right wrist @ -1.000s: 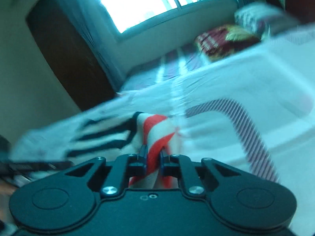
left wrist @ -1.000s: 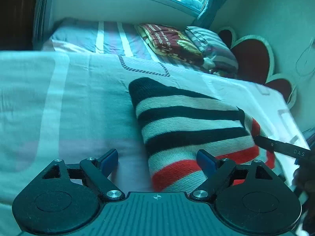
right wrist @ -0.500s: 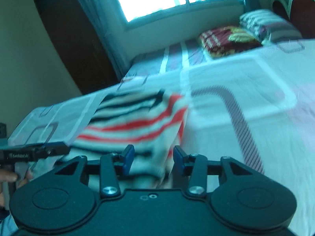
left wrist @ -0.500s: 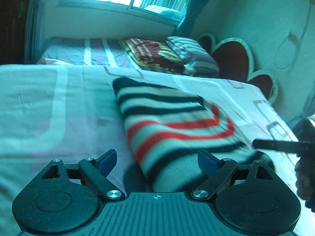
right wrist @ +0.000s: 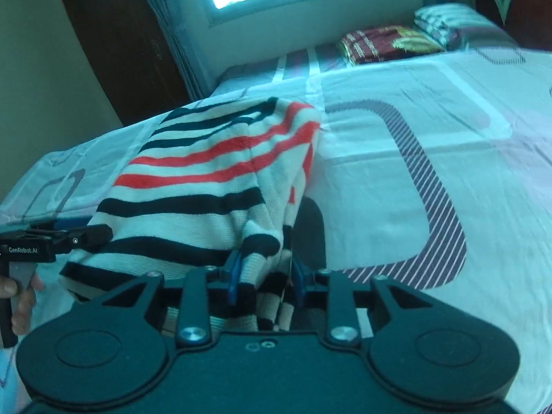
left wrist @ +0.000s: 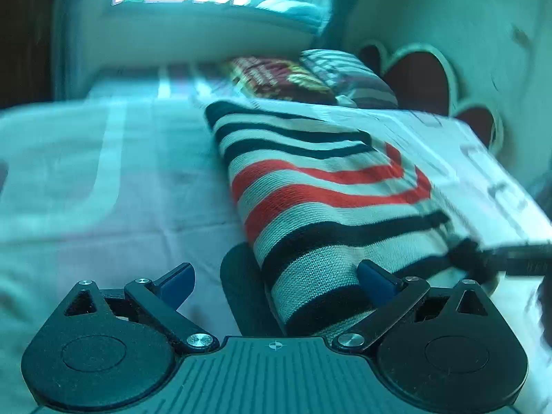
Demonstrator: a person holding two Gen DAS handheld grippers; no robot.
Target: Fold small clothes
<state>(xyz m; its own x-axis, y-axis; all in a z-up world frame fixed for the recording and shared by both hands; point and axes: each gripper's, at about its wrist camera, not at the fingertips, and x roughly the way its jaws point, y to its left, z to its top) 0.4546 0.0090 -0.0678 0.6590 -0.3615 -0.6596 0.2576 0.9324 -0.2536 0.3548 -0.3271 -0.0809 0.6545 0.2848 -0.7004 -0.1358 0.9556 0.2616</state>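
Note:
A small knitted garment with black, white and red stripes (left wrist: 327,186) lies folded on the bed; it also shows in the right wrist view (right wrist: 214,176). My left gripper (left wrist: 276,279) is open wide, its blue fingertips either side of the garment's near end. My right gripper (right wrist: 265,272) is partly open, with the garment's near edge lying between its fingers. The right gripper's tip (left wrist: 517,258) shows at the garment's right corner in the left wrist view. The left gripper (right wrist: 51,238) shows at the garment's left side in the right wrist view.
The bed has a pale sheet (right wrist: 431,131) with striped rounded-rectangle patterns. A folded dark red blanket (left wrist: 279,76) and a striped pillow (left wrist: 348,76) lie at the far end by a heart-shaped headboard (left wrist: 424,79). A window and a dark door (right wrist: 124,34) stand beyond.
The right gripper was shut on the garment's red-striped edge, carried it over and opened. The garment now lies folded with the red stripes on top. Both grippers have moved close to its near end.

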